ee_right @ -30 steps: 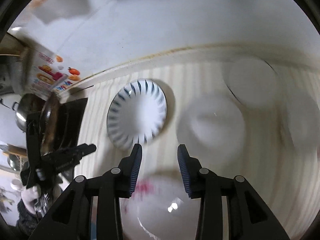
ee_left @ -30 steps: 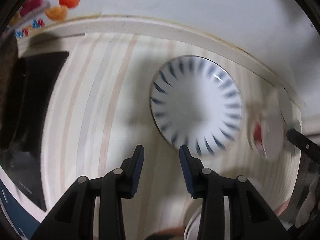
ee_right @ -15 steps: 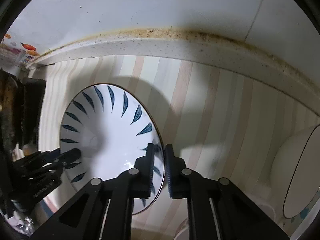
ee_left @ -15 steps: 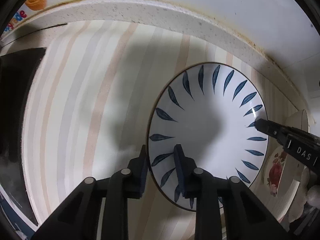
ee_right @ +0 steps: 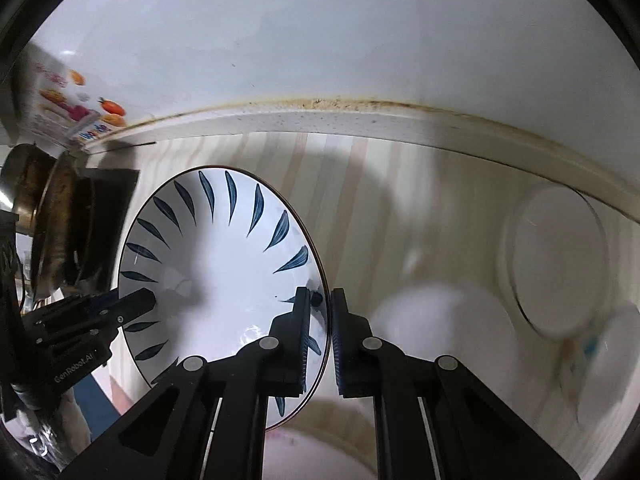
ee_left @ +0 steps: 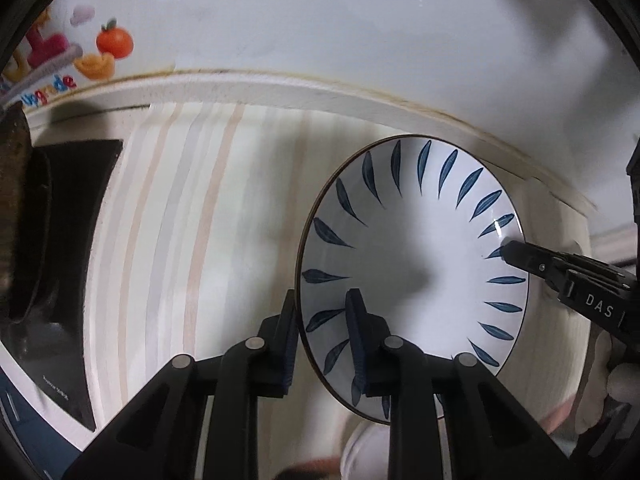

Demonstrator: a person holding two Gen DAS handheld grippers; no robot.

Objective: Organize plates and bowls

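Note:
A white plate with blue leaf marks (ee_left: 416, 248) is held up above the striped counter (ee_left: 180, 220) by both grippers. My left gripper (ee_left: 320, 316) is shut on its left rim. My right gripper (ee_right: 323, 308) is shut on its right rim, and the plate also shows in the right wrist view (ee_right: 216, 264). The right gripper's fingers (ee_left: 560, 268) reach the far rim in the left wrist view. The left gripper's fingers (ee_right: 100, 312) show at the left in the right wrist view.
A black stove top (ee_left: 72, 240) with a dark pan (ee_right: 48, 216) lies at the left. Blurred white dishes (ee_right: 556, 256) sit on the counter at the right, another (ee_right: 320, 456) lies below the grippers. A white wall with a fruit sticker (ee_left: 100, 52) stands behind.
Both grippers came down on the plate, closed on opposite rims, then raised it off the counter; the view now shows more wall and counter beneath.

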